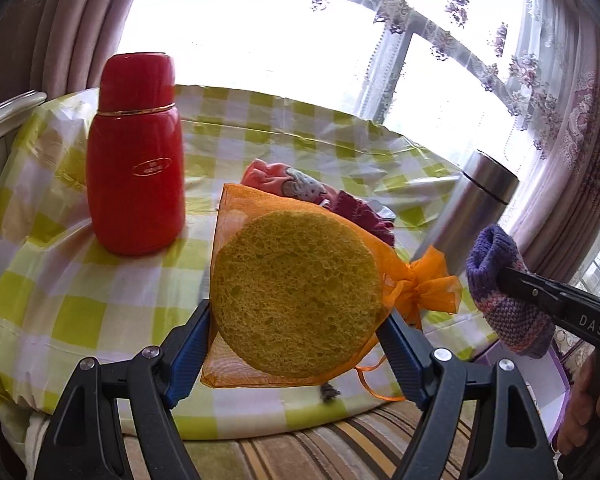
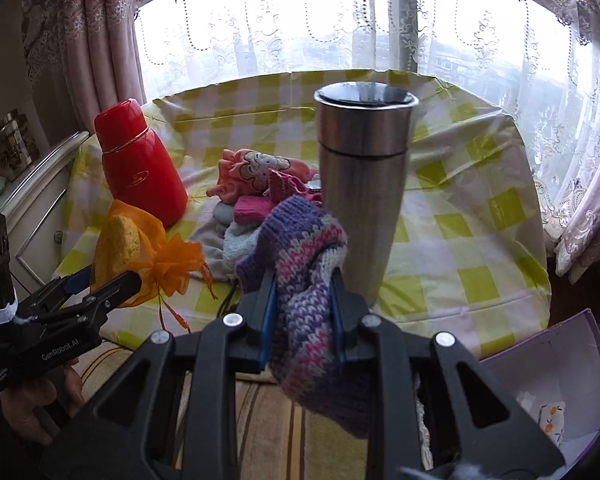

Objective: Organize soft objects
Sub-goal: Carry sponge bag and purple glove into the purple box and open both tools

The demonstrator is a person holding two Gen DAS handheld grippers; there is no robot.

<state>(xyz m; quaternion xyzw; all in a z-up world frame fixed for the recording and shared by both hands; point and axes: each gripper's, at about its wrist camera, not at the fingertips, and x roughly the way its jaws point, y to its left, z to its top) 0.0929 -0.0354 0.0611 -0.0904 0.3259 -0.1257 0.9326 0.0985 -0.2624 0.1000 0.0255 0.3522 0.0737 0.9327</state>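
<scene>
Glossy checked tablecloth (image 1: pixel 80 320) under porous round sponge (image 1: pixel 296 292), knitted sock (image 2: pixel 308 280)

**My two black tongs**

My left tongs (image 1: pixel 296 332) are matte black, with ribbed blue pads on the fingers (image 1: pixel 190 344) and round silver screws at the joints. My right tongs (image 2: pixel 304 304) match them: the same black frame, thin blue pads, silver screws. Beside the silver screws, white lettering marks each body, and white tape wraps the left handle.

Yellow sponge (image 1: pixel 296 292) in orange mesh bag (image 1: pixel 420 288), purple-pink striped knit sock (image 2: pixel 308 276), red flask (image 1: pixel 136 156).
</scene>
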